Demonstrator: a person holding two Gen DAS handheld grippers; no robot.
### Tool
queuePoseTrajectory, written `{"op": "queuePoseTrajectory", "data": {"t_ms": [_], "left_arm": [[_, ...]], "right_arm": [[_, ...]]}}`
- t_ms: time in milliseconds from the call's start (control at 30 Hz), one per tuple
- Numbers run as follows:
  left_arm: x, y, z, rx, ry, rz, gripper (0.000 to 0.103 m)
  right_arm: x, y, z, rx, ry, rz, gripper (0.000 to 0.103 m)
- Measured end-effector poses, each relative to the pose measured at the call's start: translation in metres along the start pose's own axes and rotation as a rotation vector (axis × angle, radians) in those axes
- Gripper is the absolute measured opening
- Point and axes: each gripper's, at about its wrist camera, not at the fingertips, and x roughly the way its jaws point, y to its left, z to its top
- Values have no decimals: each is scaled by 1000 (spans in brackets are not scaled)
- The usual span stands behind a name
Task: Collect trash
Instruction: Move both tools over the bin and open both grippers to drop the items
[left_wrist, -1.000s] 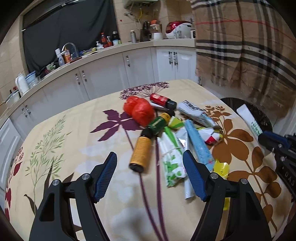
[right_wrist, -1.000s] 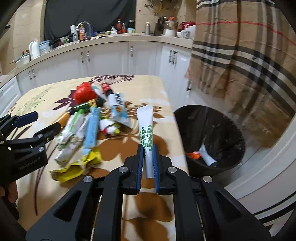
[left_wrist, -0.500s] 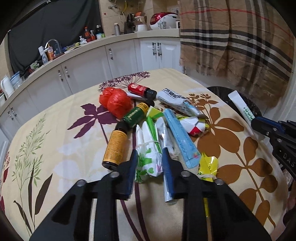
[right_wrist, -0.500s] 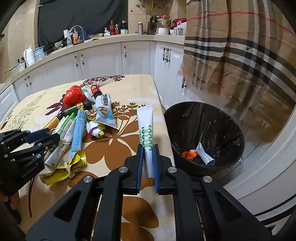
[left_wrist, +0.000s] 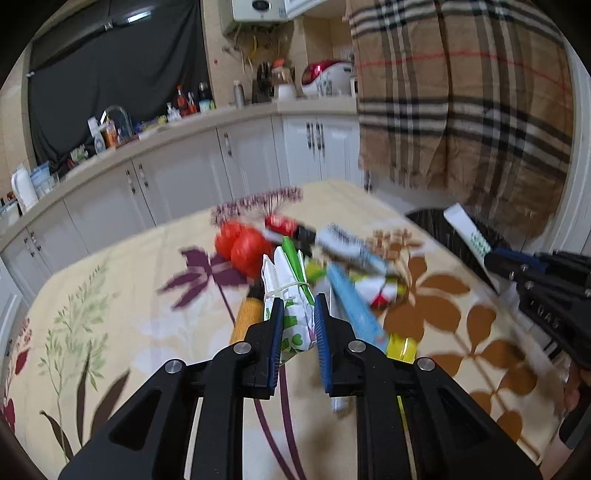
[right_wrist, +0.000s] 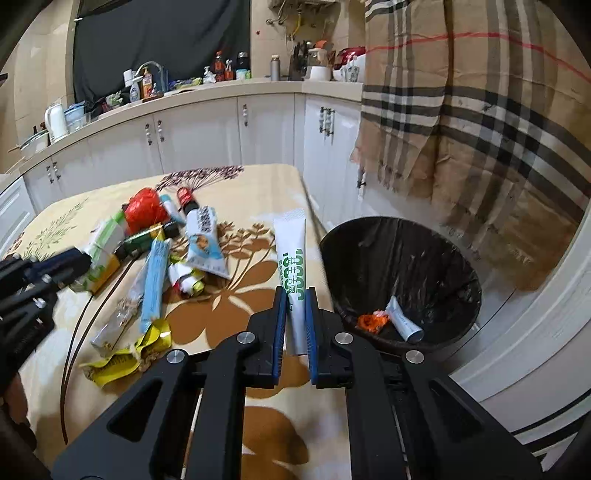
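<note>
White cabinets (right_wrist: 199, 129), plaid curtain (right_wrist: 480, 110)

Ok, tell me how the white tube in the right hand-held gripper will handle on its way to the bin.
The white tube probably stays fairly stiff: it juts straight out past the right hand-held gripper without drooping. It looks flat and pinched thin between the pads, so likely nearly empty and light. Its glossy skin may slip, though the grip looks firm. The bin lies close to its right.
</note>
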Motion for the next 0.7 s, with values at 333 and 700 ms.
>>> {"op": "queuePoseTrajectory", "data": {"t_ms": [333,700], "left_arm": [[22,-37,53,56,-111,-68,18],[66,-101,93,185,-131,-147,18]], "right_arm": [[4,-41,27,60,-79,-136,10],[37,-96,48,142,-91,-223,11]]}}
